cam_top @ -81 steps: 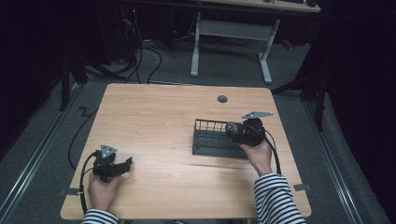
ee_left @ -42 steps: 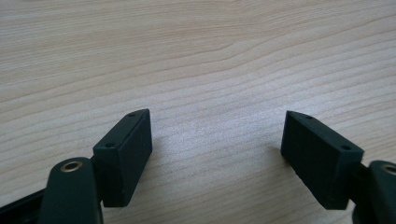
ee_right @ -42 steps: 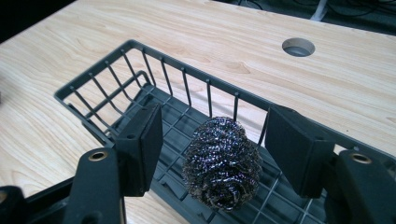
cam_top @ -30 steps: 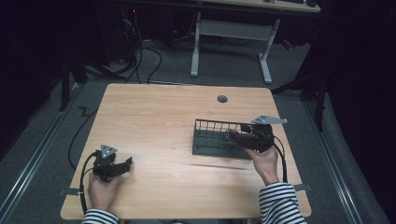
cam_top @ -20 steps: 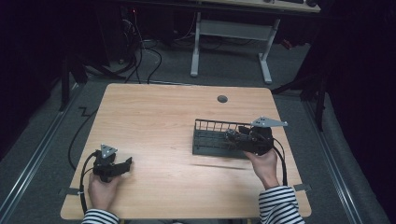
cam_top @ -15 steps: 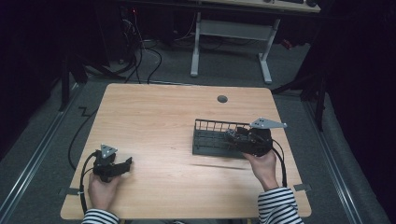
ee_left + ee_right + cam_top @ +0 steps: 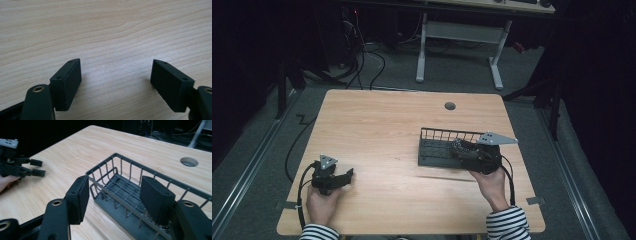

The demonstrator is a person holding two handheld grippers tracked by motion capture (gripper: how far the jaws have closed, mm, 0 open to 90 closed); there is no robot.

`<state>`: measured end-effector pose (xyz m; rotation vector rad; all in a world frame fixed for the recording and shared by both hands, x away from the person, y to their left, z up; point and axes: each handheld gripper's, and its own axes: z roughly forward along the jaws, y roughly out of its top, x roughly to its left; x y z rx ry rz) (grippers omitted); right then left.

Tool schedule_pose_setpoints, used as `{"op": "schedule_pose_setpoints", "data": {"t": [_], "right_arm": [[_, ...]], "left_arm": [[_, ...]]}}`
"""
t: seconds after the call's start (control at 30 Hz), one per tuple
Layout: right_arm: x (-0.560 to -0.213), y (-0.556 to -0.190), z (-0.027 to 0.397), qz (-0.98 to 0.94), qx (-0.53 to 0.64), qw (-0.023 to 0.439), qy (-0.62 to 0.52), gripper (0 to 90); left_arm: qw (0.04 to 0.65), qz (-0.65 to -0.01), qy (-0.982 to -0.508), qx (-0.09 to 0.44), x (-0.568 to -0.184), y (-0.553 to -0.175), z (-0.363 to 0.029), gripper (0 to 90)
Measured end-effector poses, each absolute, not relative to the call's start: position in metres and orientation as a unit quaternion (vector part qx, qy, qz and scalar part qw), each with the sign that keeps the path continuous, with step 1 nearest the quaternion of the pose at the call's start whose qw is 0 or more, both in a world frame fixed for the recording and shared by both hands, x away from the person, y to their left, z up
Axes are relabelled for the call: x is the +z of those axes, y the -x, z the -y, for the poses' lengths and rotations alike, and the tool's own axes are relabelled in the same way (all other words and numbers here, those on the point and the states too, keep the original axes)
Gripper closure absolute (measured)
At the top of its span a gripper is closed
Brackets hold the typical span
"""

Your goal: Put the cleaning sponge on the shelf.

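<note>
While our right gripper [image 7: 462, 150] hangs over the near right end of the wire basket [image 7: 437, 150], right of centre in the high view, its jaws stand spread and have just been closing slightly, pinching nothing. The basket's long axis runs left to right. Our left gripper [image 7: 343, 176], lower left, rests well apart, jaws spread on bare table [image 7: 387, 125].

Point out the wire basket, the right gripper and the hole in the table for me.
wire basket [image 7: 435, 151]: high view, its floor.
right gripper [image 7: 113, 192]: right gripper view, midway between its fingertips.
hole [image 7: 450, 106]: high view, its middle.
</note>
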<state>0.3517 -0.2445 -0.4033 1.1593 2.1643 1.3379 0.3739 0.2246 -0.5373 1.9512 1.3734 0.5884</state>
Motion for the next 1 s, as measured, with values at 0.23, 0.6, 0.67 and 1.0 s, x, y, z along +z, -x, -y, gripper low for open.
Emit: {"op": "schedule_pose_setpoints", "data": {"t": [0.23, 0.6, 0.67, 1.0], "right_arm": [[-0.409, -0.344, 0.244, -0.761, 0.476, 0.167, -0.408, 41.6], [-0.417, -0.33, 0.24, -0.762, 0.484, 0.162, -0.398, 41.8], [-0.42, -0.328, 0.239, -0.763, 0.482, 0.165, -0.398, 41.8], [-0.443, -0.321, 0.231, -0.764, 0.486, 0.151, -0.397, 41.8]], "left_arm": [[0.335, -0.527, -0.748, 0.226, -0.537, -0.374, -0.225, 25.3], [0.335, -0.526, -0.748, 0.226, -0.537, -0.374, -0.225, 25.3], [0.335, -0.526, -0.748, 0.226, -0.537, -0.374, -0.225, 25.3], [0.335, -0.526, -0.748, 0.226, -0.537, -0.374, -0.225, 25.3]]}}
